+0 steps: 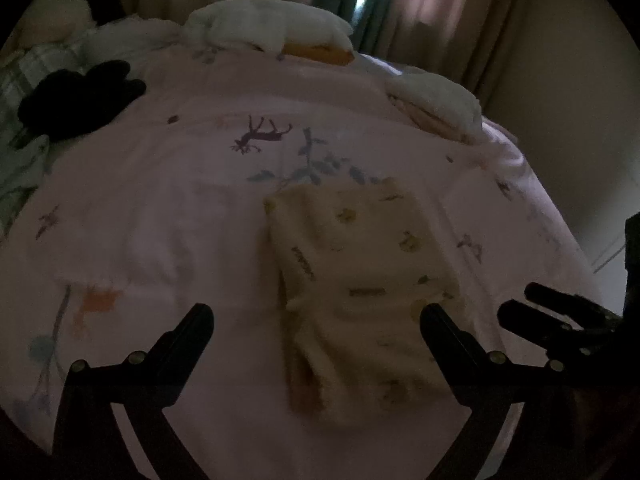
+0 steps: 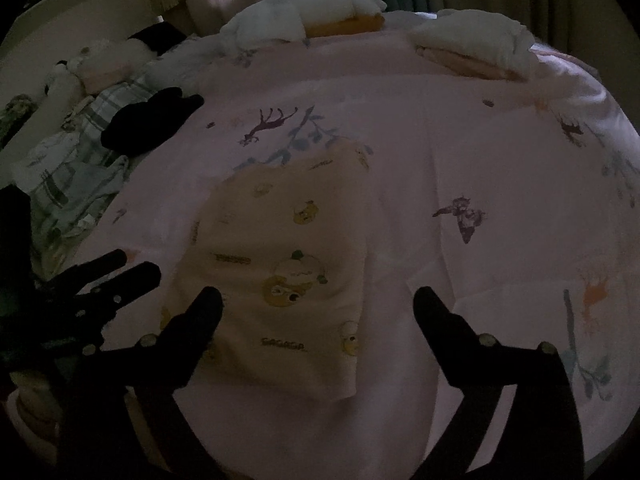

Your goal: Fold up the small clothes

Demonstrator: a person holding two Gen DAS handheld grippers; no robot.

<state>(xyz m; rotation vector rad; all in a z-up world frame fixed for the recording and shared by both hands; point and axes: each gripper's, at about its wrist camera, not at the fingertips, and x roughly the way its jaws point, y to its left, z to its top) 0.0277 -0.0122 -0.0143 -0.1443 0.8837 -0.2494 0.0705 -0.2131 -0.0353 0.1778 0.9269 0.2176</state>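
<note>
Left wrist view: our left gripper (image 1: 316, 316) had its jaws spread wide w/ nothing pinched; its right finger overlapped the near right corner of the folded cream garment (image 1: 360, 280) in the pic, but whether it touched we couldn't tell. The garment lay as a thick rectangle on the pink bedspread (image 1: 160, 200), about mid-bed, slightly right of centre. The right gripper (image 1: 520, 304) showed at the right edge, just beside the garment's near right side. Risk as we judged it: the near end looked loose and layered, so a finger dragging across it could pull the fold open. Open room: bare spread to the left and in front; a black garment (image 1: 80, 96) sat well apart at far left, white pillows (image 1: 272, 24) at the far end. Right wrist view: our right gripper (image 2: 318, 300) was also spread wide and empty, left finger over the garment's (image 2: 280, 260) near left part, right finger over bare spread (image 2: 480, 160). The left gripper (image 2: 120, 268) sat just beside the garment's left edge, so the two tools were close and a careless swing could knock them together or snag the cloth. A crumpled plaid heap (image 2: 76, 176) lay at left near the bed's side, maybe next in line; the right half of the bed was clear for placing. Dim light and blur made edges hard to read.
</note>
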